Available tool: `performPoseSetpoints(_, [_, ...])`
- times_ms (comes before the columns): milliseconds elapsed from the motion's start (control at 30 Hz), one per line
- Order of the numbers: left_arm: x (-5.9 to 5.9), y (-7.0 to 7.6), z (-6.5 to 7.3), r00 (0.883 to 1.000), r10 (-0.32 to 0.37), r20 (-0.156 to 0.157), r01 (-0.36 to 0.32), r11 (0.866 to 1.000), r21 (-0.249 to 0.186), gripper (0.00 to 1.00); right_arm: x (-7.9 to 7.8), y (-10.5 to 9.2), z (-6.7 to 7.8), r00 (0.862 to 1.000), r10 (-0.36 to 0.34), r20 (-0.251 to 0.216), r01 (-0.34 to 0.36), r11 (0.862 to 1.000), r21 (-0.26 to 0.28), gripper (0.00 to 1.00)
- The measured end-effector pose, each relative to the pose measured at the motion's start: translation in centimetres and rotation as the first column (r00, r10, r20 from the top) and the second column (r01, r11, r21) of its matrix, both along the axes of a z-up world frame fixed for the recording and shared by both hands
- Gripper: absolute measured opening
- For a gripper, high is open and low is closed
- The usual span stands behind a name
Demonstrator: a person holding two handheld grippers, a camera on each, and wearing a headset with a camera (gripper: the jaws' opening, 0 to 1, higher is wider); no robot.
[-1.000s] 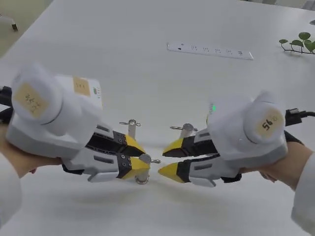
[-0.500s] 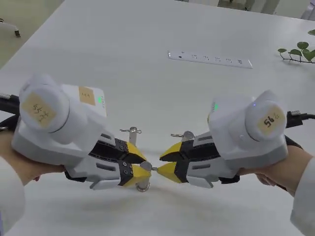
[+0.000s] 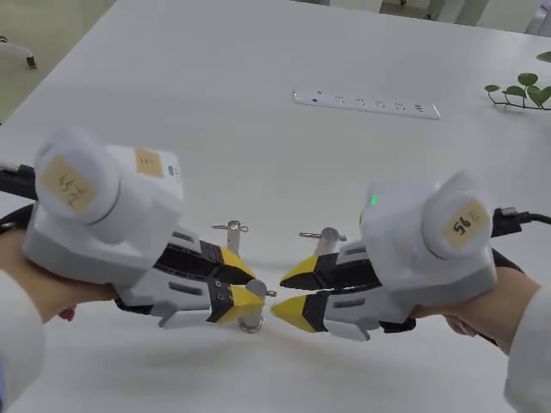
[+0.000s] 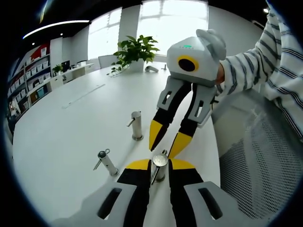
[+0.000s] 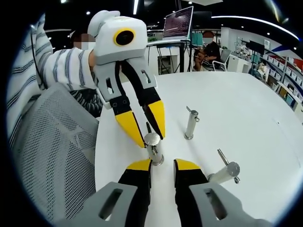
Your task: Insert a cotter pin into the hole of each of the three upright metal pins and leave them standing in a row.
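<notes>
Left gripper: fingers clamped on near metal pin, lower centre, apparently steadying it.
Right gripper: fingers apart beside cotter pin.

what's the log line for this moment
step: third cotter pin | left gripper: shut on front pin | right gripper: open, tips at cotter pin | rear pins: pinned, upright

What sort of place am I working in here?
Likely an open-plan office: a long white table with a power strip, a mesh office chair, and a potted plant.
</notes>
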State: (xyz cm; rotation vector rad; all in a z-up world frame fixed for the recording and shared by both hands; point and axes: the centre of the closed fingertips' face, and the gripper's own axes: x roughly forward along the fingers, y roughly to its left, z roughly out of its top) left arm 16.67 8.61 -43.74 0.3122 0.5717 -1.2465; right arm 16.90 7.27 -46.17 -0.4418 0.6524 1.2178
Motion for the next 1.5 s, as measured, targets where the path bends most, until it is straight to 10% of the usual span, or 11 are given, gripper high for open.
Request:
performPoseSetpoints(233, [0.0,1.6,-0.1,0.999,0.041,0.036,-0.041,0.999,-0.007,0.24,-0.4,1.0,-0.4,1.0,0.009,0.009,-0.01,0.999,0.038,0.17])
performPoseSetpoints(800, [-1.2,5.2,-0.7,0.971,0.232,-0.05,-0.237,0.962,-0.136,0.71,-0.7,2.7,-1.1,1.0,0.008,0.006,-0.009,0.987,0.159,0.17])
performPoseSetpoints(1133, [-1.4,6.0,-1.3,0.966,0.257,-0.03,-0.259,0.96,-0.105,0.96,-0.1,3.1,-1.7,0.999,-0.024,-0.025,0.028,0.981,0.191,0.18])
performPoseSetpoints(1500, [-1.5,5.9,-0.7,0.969,0.245,-0.009,-0.244,0.962,-0.124,0.99,-0.3,3.8,-1.5,1.0,-0.003,-0.006,0.004,0.977,0.214,0.15])
